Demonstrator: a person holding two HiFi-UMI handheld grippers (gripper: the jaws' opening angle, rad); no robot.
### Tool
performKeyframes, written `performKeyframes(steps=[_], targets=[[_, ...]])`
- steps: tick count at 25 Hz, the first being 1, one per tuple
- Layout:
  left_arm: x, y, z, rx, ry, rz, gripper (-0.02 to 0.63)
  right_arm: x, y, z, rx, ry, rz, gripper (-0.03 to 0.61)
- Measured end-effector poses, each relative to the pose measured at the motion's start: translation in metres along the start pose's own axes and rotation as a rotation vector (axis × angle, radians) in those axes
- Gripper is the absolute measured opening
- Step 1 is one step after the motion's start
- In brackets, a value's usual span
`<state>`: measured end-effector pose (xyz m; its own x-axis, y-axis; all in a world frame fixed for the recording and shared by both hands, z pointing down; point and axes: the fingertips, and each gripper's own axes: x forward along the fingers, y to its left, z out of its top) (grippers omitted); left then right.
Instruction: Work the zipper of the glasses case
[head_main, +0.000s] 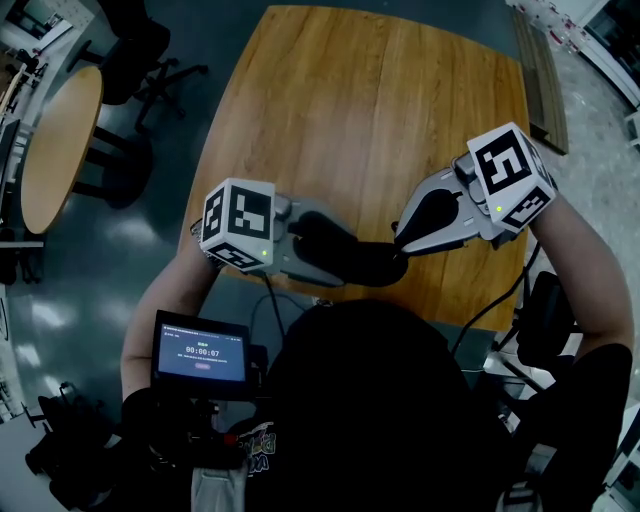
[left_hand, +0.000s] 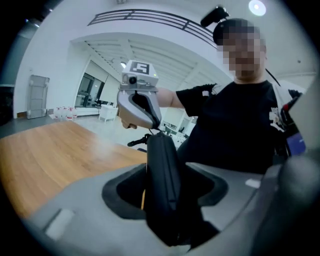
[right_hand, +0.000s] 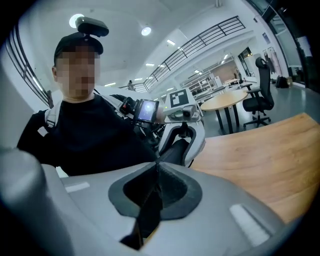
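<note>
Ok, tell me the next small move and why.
Probably draw the right gripper slowly along the glasses case: its jaws are shut at the case's end, seemingly on the zipper pull, while the left gripper clamps the body.

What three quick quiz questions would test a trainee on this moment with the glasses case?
1. True or false: the glasses case lies flat on the wooden table.
2. Which gripper clamps the case's body? A. left gripper B. right gripper C. neither
3. Fill in: at the case's far end, the right gripper's jaws stand ___.
Key: 1. False: it is held up off the table. 2. A. 3. Together, with their tips at the case's end.
</note>
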<state>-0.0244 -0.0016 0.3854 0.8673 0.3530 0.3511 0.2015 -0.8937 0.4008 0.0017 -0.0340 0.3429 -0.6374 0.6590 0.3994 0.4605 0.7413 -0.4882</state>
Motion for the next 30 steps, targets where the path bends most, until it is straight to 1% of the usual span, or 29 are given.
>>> performKeyframes(steps=[2, 4, 6, 8, 11, 14, 17, 19, 21, 22, 24, 26, 28, 30], targets=[[-0.004, 0.002, 0.0, -0.008, -0.034, 0.009, 0.241, -0.003, -0.002, 0.005, -0.003, -0.045, -0.019, 0.014], [-0.007, 0.001, 0.002, -0.014, -0.07, 0.015, 0.241, -0.007, -0.002, 0.014, 0.008, -0.111, -0.034, 0.011], [-0.011, -0.002, 0.007, -0.016, -0.112, 0.009, 0.241, -0.01, -0.001, 0.021, 0.029, -0.161, -0.029, 0.011], [-0.013, -0.005, 0.01, -0.009, -0.136, 0.0, 0.241, -0.009, 0.0, 0.023, 0.056, -0.175, -0.008, 0.012], [-0.013, -0.008, 0.019, -0.016, -0.173, -0.029, 0.241, -0.007, 0.004, 0.019, 0.076, -0.158, 0.027, 0.02], [-0.016, -0.011, 0.032, -0.05, -0.227, -0.045, 0.238, -0.004, 0.006, 0.019, 0.074, -0.166, 0.034, 0.031], [-0.021, -0.013, 0.034, -0.089, -0.299, -0.069, 0.236, -0.005, 0.005, 0.024, 0.078, -0.204, 0.042, 0.034], [-0.025, -0.014, 0.034, -0.112, -0.342, -0.083, 0.236, -0.005, 0.008, 0.025, 0.083, -0.216, 0.066, 0.042], [-0.027, -0.014, 0.034, -0.119, -0.353, -0.083, 0.236, -0.003, 0.012, 0.023, 0.097, -0.215, 0.099, 0.085], [-0.027, -0.014, 0.033, -0.116, -0.347, -0.079, 0.236, -0.002, 0.013, 0.022, 0.103, -0.214, 0.109, 0.087], [-0.025, -0.014, 0.033, -0.103, -0.324, -0.067, 0.236, -0.001, 0.012, 0.02, 0.109, -0.211, 0.117, 0.062], [-0.025, -0.013, 0.033, -0.095, -0.311, -0.055, 0.236, -0.001, 0.011, 0.018, 0.112, -0.21, 0.116, 0.063], [-0.026, -0.011, 0.032, -0.103, -0.319, -0.051, 0.236, -0.001, 0.009, 0.018, 0.098, -0.211, 0.095, 0.06], [-0.028, -0.01, 0.032, -0.13, -0.353, -0.062, 0.236, -0.002, 0.008, 0.02, 0.065, -0.208, 0.067, 0.041]])
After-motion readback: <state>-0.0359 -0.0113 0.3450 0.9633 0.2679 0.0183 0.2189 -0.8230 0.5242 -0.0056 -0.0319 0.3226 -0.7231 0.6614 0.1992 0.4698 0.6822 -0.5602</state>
